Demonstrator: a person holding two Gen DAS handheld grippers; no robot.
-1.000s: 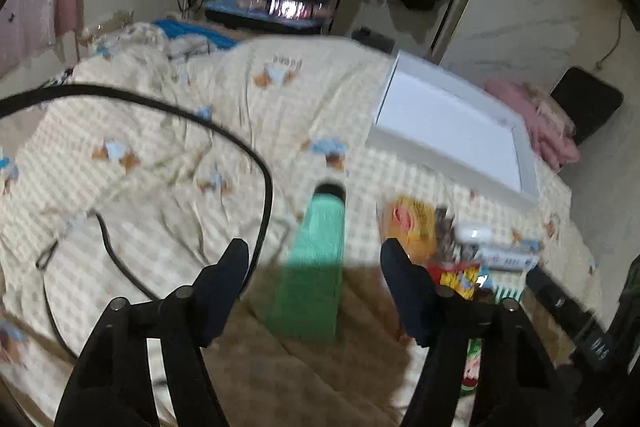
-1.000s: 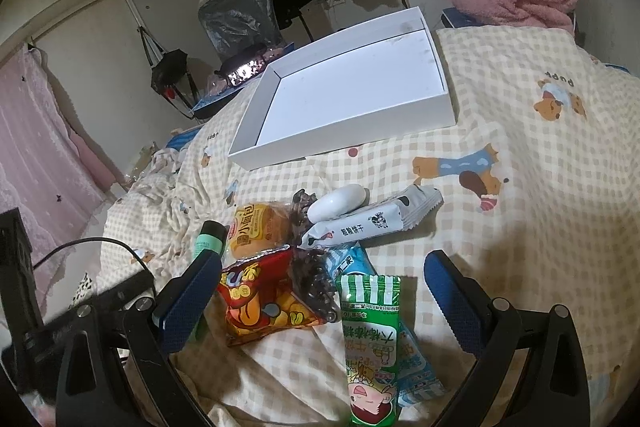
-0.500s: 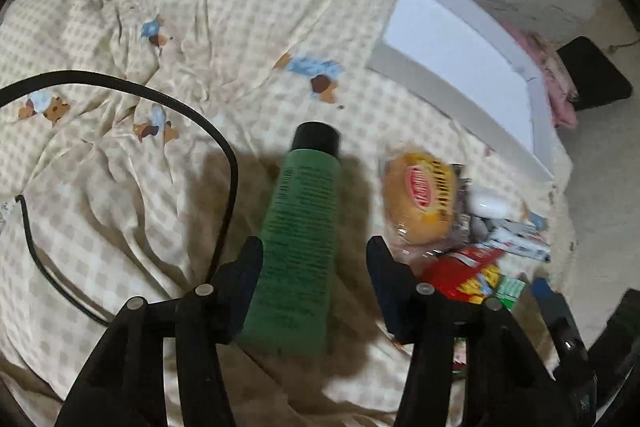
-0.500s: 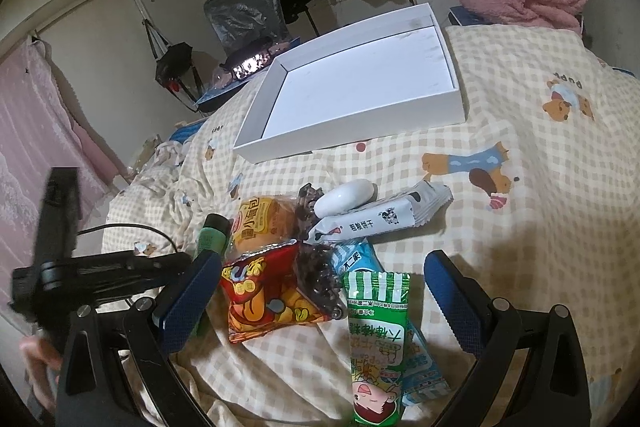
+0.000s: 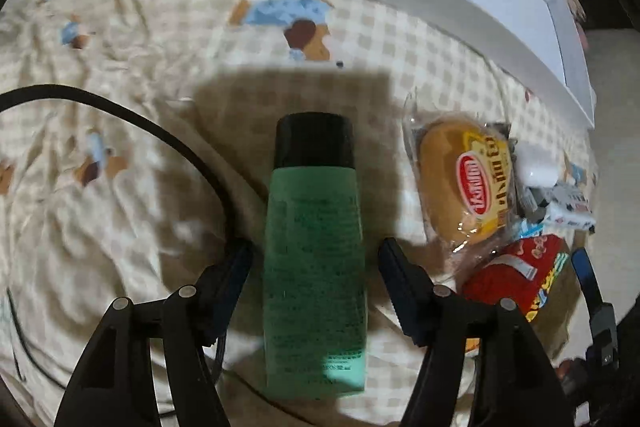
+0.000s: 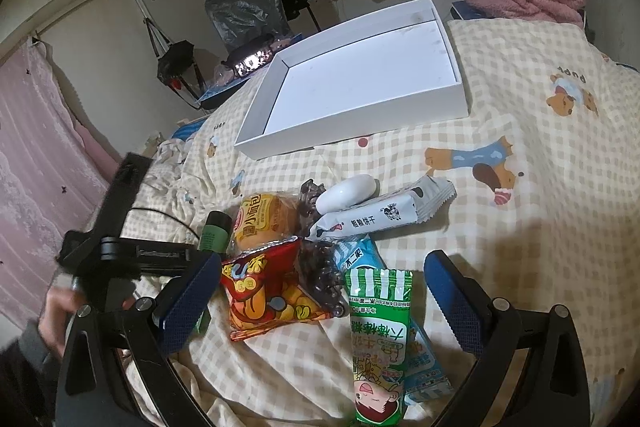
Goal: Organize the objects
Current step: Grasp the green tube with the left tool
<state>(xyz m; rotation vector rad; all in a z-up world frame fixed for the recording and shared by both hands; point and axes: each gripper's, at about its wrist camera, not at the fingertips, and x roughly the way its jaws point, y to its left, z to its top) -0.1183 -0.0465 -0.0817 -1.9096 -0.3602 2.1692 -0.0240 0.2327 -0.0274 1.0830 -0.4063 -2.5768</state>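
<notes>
The green bottle (image 5: 316,259) lies flat on the bed (image 5: 168,27) in the lower middle of the left wrist view. Its black cap (image 5: 314,139) points to the top of the frame, so its long side runs the same way the left tool (image 5: 316,259) points. The bottle sits right between the tool's two fingers, w/ a thin gap on each side. The fingers are opening now and do not press on it, so the tool holds nothing yet. To grab it, the tool prob. only needs to squeeze across the short side. The left tool is much nearer the bottle than the right one.

The right tool (image 6: 320,295) hangs wide open and empty at the bottom of its own view, above the snack pile.

The left view shows the gap on both sides of the bottle. The right wrist view can't: there only the bottle's cap end (image 6: 216,227) peeks out at mid left, beside the bun pack (image 6: 266,217). But the right view shows the whole white box (image 6: 360,131), empty, in the upper middle, past the snacks. The left view only catches its edge (image 5: 460,11) at upper right. A blurry hand (image 6: 56,307), maybe holding the left tool, shows at lower left.
</notes>
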